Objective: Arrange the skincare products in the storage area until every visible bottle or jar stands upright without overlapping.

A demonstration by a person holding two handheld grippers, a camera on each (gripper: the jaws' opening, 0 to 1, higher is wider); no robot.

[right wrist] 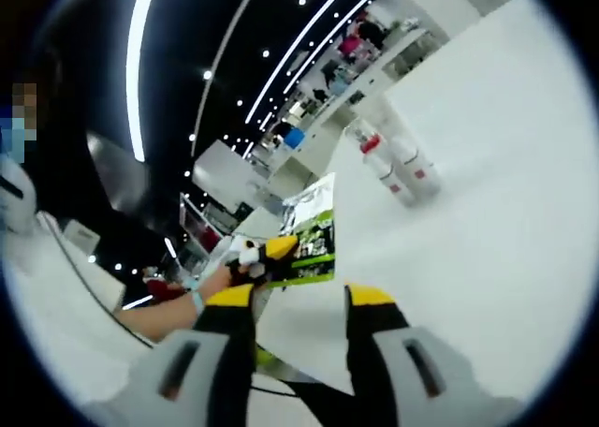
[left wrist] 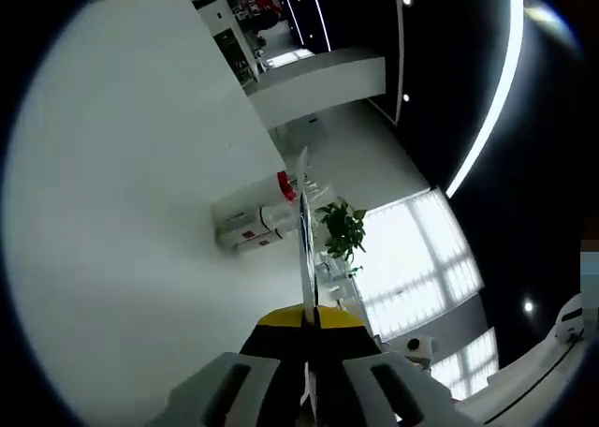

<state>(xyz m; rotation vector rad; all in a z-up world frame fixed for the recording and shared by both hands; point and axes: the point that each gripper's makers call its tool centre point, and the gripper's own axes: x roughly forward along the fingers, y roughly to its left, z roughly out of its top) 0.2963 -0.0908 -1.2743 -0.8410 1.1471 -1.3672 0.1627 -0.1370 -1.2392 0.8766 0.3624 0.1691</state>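
Two white bottles (left wrist: 251,227) lie side by side on the white desk (left wrist: 122,165), one red-capped, just beside the thin card (left wrist: 303,249). The left gripper (left wrist: 309,319) pinches that card's edge between closed fingers. From the right gripper (right wrist: 299,301), fingers spread wide, the bottles (right wrist: 398,169) lie beyond the green-printed card (right wrist: 314,230).

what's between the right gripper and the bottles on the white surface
Nothing on the surface itself. The right gripper is open, with bare white table up to the bottles. The left gripper holds a green card off to one side.
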